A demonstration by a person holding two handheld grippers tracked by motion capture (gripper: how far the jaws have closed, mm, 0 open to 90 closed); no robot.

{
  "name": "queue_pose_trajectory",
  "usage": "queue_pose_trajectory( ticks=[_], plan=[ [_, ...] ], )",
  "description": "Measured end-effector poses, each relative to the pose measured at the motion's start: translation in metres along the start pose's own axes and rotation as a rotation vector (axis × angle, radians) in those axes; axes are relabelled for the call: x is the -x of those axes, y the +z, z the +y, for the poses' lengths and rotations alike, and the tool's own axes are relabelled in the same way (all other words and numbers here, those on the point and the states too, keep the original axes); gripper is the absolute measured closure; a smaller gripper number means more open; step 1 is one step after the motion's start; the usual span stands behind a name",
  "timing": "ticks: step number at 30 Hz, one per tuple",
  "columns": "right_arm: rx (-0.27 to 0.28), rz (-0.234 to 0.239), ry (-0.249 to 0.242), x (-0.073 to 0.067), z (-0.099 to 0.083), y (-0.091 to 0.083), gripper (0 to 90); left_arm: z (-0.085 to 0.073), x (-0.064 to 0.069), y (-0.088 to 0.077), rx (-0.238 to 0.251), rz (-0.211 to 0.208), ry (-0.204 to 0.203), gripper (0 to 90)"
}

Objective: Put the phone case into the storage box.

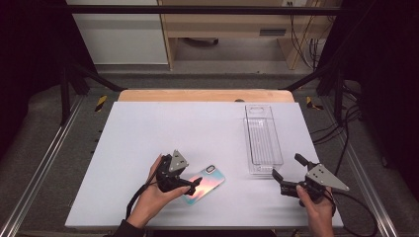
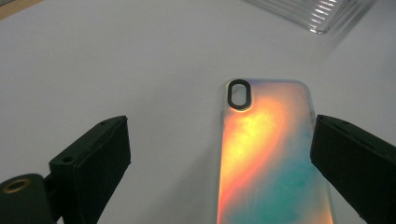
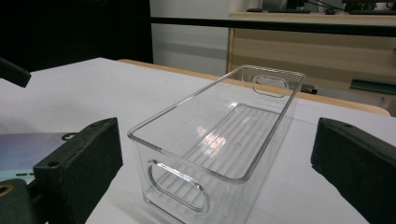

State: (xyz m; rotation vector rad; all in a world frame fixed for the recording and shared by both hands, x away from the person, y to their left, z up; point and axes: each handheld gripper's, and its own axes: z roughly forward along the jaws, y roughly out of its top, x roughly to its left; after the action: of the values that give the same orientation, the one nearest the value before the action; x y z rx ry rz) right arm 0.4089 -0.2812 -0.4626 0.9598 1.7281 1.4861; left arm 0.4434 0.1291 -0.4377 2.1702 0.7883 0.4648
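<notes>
An iridescent phone case (image 2: 271, 163) is shown lying flat on the white surface (image 1: 148, 138), between the spread jaws of the left claw (image 1: 193, 184) but not pinched. The right claw (image 1: 286, 173), likewise spread and empty, is held before the clear plastic bin (image 3: 219, 144). Placement in the bin is judged to be outstanding.

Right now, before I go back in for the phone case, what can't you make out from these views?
- Phone case: left gripper view, near end cut off by the bottom edge; high view, the left gripper covers its near corner.
- Clear bin: right gripper view, near bottom corner runs off the frame's bottom edge.
- Right gripper: high view, too small to judge its gap from the bin.
</notes>
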Motion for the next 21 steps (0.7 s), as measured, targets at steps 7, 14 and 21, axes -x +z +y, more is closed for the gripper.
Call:
queue_pose_trajectory(
  ticks=[7,14,21],
  plan=[
    [-0.003,0.003,-0.001,0.0,0.0,0.0,2.3,-0.001,0.006,-0.002,-0.057,-0.029,0.016,4.5],
    [-0.007,0.003,0.003,-0.001,0.0,0.0,2.3,-0.005,0.011,0.002,-0.123,-0.053,0.042,4.5],
    [-0.009,0.002,0.0,-0.001,0.0,0.001,2.3,-0.007,0.014,0.005,-0.151,-0.072,0.066,4.7]
  ],
)
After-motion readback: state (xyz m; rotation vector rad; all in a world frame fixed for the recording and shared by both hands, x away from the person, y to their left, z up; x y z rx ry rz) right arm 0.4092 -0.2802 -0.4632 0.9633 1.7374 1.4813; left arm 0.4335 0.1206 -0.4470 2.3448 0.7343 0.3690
